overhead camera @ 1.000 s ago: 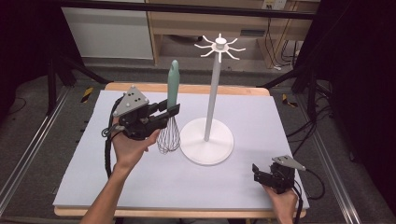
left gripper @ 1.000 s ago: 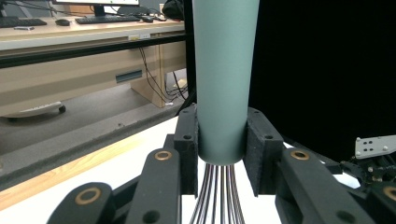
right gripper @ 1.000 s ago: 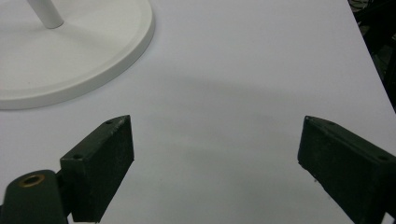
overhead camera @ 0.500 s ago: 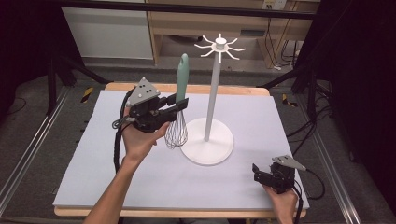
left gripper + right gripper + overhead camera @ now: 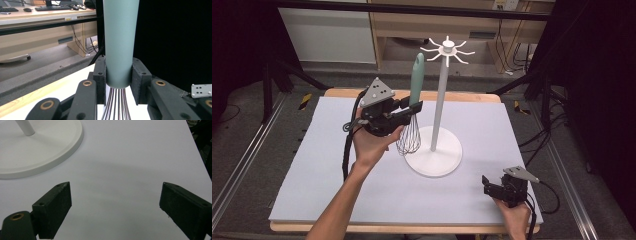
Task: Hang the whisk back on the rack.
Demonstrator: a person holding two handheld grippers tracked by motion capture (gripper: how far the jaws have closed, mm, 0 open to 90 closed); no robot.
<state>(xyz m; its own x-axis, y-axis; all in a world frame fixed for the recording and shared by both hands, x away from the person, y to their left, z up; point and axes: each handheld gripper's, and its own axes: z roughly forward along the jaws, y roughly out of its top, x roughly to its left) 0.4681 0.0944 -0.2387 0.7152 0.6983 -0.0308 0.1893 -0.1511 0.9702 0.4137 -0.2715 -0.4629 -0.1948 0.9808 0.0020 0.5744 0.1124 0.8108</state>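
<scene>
Nearest the person, right of the white stand (image 5: 433, 159), the right gripper (image 5: 498, 190) rests on the white table cover (image 5: 312, 165), jaws wide apart with nothing between them. Farther off, left of the stand, the left gripper (image 5: 408, 113) clamps the whisk (image 5: 416, 85) upright at the base of its green handle, wires hanging over the stand's base rim.
</scene>
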